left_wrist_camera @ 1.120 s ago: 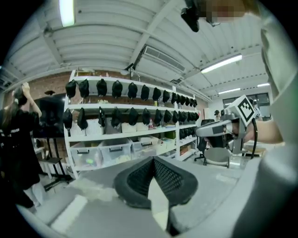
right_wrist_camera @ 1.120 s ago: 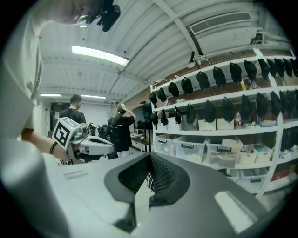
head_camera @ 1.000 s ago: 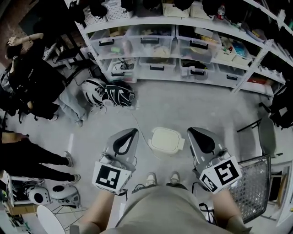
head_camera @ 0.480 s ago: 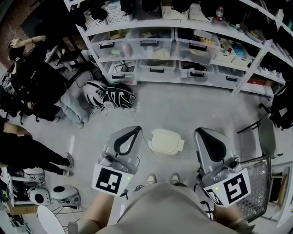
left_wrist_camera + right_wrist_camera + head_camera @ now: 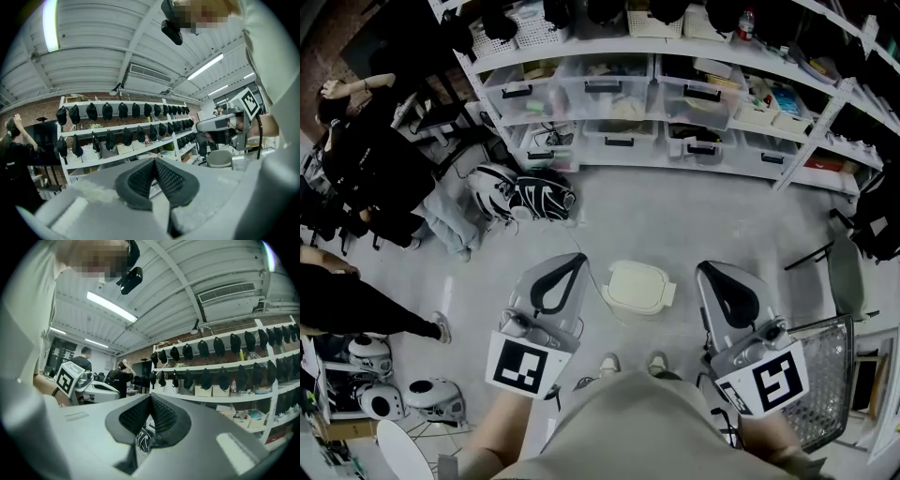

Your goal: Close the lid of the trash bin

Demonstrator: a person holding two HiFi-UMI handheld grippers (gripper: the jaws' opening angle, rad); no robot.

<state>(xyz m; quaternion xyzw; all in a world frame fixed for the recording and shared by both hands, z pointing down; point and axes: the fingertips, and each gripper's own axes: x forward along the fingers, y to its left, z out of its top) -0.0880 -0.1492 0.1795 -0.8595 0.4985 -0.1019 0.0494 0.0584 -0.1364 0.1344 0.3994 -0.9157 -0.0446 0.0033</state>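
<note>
R tongs (image 5: 718, 279) pulled back; bin (image 5: 638, 287) lid stays shut.

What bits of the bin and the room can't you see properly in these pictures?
- Trash bin: the head view shows only its lid from above. Its sides are hidden underneath, and neither gripper view shows it.
- Wire basket: in the head view, partly hidden behind the right hand-held gripper.
- Clear boxes on the shelves: in the head view, their contents are too small to tell.
</note>
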